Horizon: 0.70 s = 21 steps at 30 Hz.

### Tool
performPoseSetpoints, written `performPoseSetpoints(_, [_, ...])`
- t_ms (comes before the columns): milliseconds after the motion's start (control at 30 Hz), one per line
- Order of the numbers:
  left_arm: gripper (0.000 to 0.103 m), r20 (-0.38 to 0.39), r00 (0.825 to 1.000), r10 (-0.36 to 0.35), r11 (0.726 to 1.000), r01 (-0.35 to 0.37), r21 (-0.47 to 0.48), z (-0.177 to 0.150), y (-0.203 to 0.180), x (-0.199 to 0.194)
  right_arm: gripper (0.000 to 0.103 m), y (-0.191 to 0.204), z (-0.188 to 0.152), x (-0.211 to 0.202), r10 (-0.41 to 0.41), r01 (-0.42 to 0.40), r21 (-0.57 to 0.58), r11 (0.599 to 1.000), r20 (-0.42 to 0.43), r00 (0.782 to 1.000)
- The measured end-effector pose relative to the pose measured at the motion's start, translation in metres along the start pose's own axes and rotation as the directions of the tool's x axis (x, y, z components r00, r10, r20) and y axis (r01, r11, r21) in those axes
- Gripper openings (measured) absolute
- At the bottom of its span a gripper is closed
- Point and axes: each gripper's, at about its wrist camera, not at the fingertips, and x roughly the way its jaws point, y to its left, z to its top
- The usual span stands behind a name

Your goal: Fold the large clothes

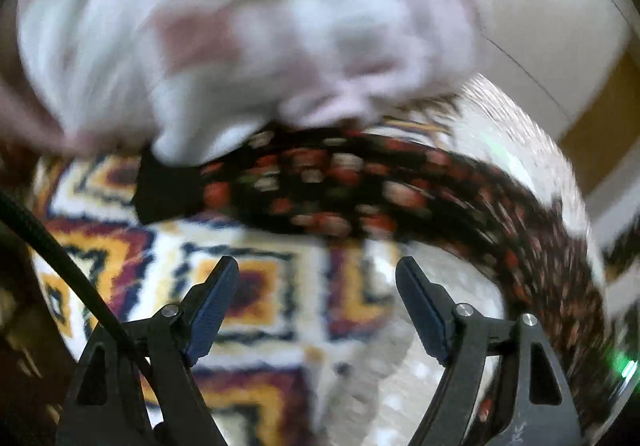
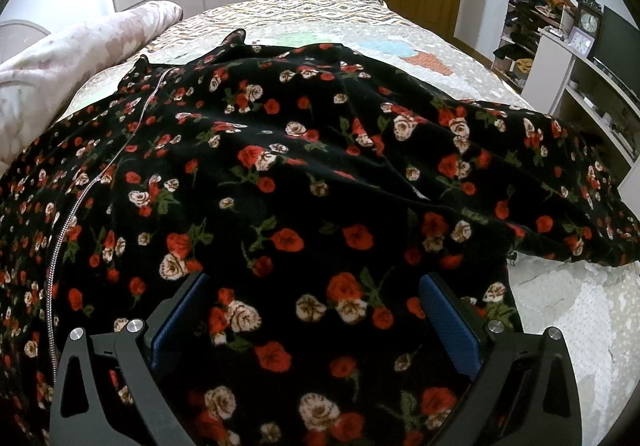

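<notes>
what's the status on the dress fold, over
Left tongs open, empty. Right tongs open over floral dress, spread rumpled on bed. Pink blanket alongside.

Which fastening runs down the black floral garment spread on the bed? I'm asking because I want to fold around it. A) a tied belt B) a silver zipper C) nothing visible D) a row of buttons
B: in the right wrist view a silver zipper runs along the left part of the black floral garment, well to the left of the open right claw.
</notes>
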Motion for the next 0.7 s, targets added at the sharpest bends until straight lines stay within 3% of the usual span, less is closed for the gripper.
performPoseSetpoints(133, [0.079, -0.006, 1.000, -0.024, 0.990, 0.023, -0.141, 0.008, 0.041, 0.018, 0.103, 0.000, 0.000, 0.000, -0.002, 0.002, -0.001, 1.000, 0.000, 1.000])
performPoseSetpoints(367, [0.079, 0.070, 0.998, -0.002, 0.974, 0.018, -0.227, 0.019, 0.054, 0.035, 0.103, 0.001, 0.000, 0.000, -0.006, 0.006, -0.004, 1.000, -0.002, 1.000])
performPoseSetpoints(400, [0.075, 0.080, 0.997, 0.005, 0.970, 0.014, -0.242, 0.025, 0.058, 0.037, 0.103, 0.001, 0.000, 0.000, -0.005, 0.005, -0.004, 1.000, -0.002, 1.000])
performPoseSetpoints(467, [0.057, 0.090, 0.994, 0.057, 0.965, -0.031, -0.259, 0.028, 0.060, 0.039, 0.103, 0.000, 0.001, 0.000, -0.006, 0.006, -0.004, 1.000, -0.002, 1.000])
performPoseSetpoints(533, [0.023, 0.082, 0.993, 0.086, 0.961, -0.061, -0.270, 0.032, 0.065, 0.041, 0.103, 0.000, 0.000, 0.000, -0.006, 0.006, -0.005, 1.000, -0.002, 1.000])
performPoseSetpoints(600, [0.015, 0.078, 0.995, 0.061, 0.960, -0.038, -0.277, 0.031, 0.071, 0.038, 0.103, 0.000, 0.001, 0.000, -0.005, 0.005, -0.004, 1.000, -0.003, 1.000])
performPoseSetpoints(700, [0.012, 0.100, 0.991, 0.088, 0.966, -0.061, -0.251, 0.022, 0.068, 0.021, 0.103, 0.001, 0.001, 0.000, -0.006, 0.006, -0.005, 1.000, -0.004, 1.000])
